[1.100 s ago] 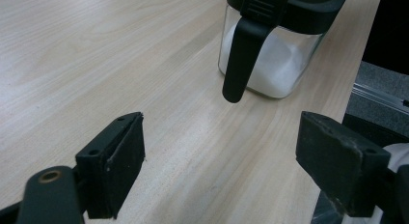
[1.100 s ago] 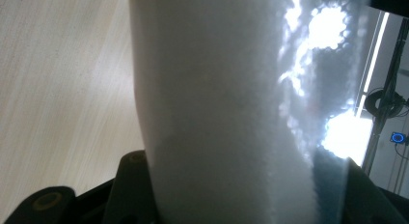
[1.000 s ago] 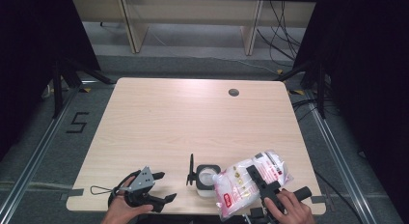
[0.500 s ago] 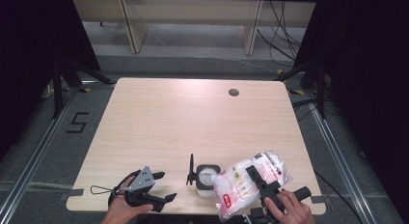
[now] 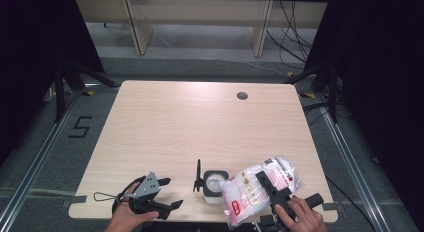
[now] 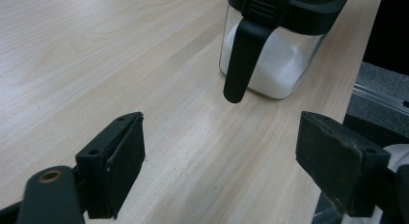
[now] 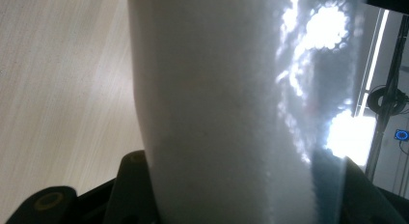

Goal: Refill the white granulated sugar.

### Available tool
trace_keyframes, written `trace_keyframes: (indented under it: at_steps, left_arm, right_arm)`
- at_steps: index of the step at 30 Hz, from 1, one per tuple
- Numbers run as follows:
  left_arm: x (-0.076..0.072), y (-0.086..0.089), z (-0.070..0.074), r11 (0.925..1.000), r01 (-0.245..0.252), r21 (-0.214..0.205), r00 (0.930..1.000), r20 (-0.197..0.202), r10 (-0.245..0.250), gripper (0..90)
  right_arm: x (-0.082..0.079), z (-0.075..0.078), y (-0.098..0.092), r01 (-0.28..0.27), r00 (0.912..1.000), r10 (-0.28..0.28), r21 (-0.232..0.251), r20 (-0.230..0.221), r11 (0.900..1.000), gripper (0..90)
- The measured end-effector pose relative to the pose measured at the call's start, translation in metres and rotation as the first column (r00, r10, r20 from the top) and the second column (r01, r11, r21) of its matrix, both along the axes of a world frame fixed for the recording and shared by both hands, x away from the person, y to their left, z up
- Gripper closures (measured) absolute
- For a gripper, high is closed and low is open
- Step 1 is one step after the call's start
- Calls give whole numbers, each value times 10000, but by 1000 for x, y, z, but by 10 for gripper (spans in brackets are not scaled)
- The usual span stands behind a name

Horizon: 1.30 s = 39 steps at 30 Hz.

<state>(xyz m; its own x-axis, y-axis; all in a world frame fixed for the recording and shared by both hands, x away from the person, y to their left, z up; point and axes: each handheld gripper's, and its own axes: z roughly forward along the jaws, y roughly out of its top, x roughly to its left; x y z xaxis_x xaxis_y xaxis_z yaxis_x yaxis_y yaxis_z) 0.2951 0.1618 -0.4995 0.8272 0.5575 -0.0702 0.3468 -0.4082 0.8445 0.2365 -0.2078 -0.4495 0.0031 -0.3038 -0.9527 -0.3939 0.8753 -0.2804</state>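
Note:
A clear jar [image 5: 215, 184] [image 6: 275, 64] with a black collar holds white powder near the table's front edge. Its black lid [image 5: 198, 176] stands flipped up on the left side. My left gripper [image 5: 170, 193] [image 6: 231, 171] lies low at the front left, open, its jaws aimed at the jar with bare table between them. A plastic bag [image 5: 255, 189] [image 7: 231, 113] of white powder with red print hangs tilted just right of the jar. My right gripper [image 5: 265, 182] [image 7: 241, 195] is shut on the bag, one jaw across its top face.
The wooden table [image 5: 200, 122] has a round cable hole [image 5: 242, 95] at the back right. Its front edge runs just below both hands. Beyond the far edge are shelf legs and cables on the floor [image 5: 280, 47].

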Motion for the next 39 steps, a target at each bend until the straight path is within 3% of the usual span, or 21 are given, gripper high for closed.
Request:
trace_keyframes:
  at_steps: [3, 5, 8, 9, 11, 15, 17, 19, 20, 21, 23, 25, 27, 29, 31, 33, 36, 37, 39]
  left_arm:
    - [-1, -1, -1, 9999, -86, -142, 9998, -161, 83, 172]
    - [1, 0, 0, 9999, 132, -50, 9999, 82, -131, 172]
    - [-1, 0, -1, 10000, -57, -20, 9999, -115, 57, 172]
    - [-1, -1, -1, 9998, -81, -155, 9998, -166, 78, 172]
    - [1, 0, 0, 10000, 71, 21, 10000, 46, -71, 172]
    - [-2, -1, 0, 9998, -122, -174, 9998, -173, 119, 172]
    - [0, 0, 0, 10000, 11, -32, 10000, -27, -11, 172]
    - [-1, 0, -1, 10000, -50, -24, 9999, -128, 50, 172]
    - [-2, -1, -1, 9997, -101, -214, 9998, -197, 96, 172]
    - [-2, -2, -1, 9995, -168, -267, 9997, -185, 163, 172]
    - [1, 0, 0, 10000, 78, 27, 10000, 36, -78, 172]
    - [-1, -1, -1, 10000, -29, -54, 9999, -167, 28, 172]
    - [-2, -2, -1, 9995, -170, -261, 9997, -198, 165, 172]
    - [0, 0, 0, 10000, -15, -11, 10000, -47, 15, 172]
    - [-1, 0, 0, 10000, -44, -10, 9999, -92, 44, 172]
    - [-1, -1, -1, 9998, -90, -163, 9998, -174, 87, 172]
    - [-1, 0, 0, 9999, 13, 153, 10000, -77, -12, 172]
    - [-1, -1, 0, 10000, -48, -75, 9999, -154, 47, 172]
    - [-1, -1, -1, 9999, -13, -119, 9999, -148, 11, 172]
  right_arm:
    - [0, 1, 0, -14, 10000, 14, -27, 50, 10000, 554]
    - [-1, 1, 0, -9, 10000, 8, 55, 61, 10000, 554]
    - [-1, 2, 0, 117, 9999, -117, -87, 40, 9999, 554]
    - [0, 1, 0, -12, 10000, 11, 75, 63, 10000, 554]
    - [-1, 1, 0, -11, 10000, 11, -30, 33, 10000, 554]
    - [-1, 1, 0, -20, 10000, 20, -17, 51, 10000, 555]
    - [0, 0, -1, -92, 9997, 90, 117, 210, 9999, 555]
    - [0, 0, -1, -74, 9997, 71, 113, 227, 9999, 555]
    - [0, -2, -2, 55, 10000, -53, 372, -46, 9993, 555]
    - [0, -1, -1, 21, 10000, -22, 110, 20, 9999, 555]
    - [0, 0, -1, 34, 10000, -34, 89, 33, 10000, 555]
    - [0, 1, 0, 2, 10000, -2, -40, 91, 10000, 555]
    - [-2, 1, -1, 287, 9996, -287, 30, -56, 9996, 555]
    - [0, 1, 0, -4, 9999, 5, -60, 114, 10000, 555]
    - [-1, 1, 0, 136, 9999, -135, -181, 91, 9997, 555]
    - [-1, -1, -1, 183, 9998, -182, 26, -55, 9998, 555]
    - [-1, 0, 0, 178, 9998, -176, -120, 106, 9998, 555]
    - [-1, 0, 0, 85, 9999, -84, -89, 99, 9999, 555]
    - [-1, 1, 0, 121, 9999, -120, -98, 97, 9999, 555]
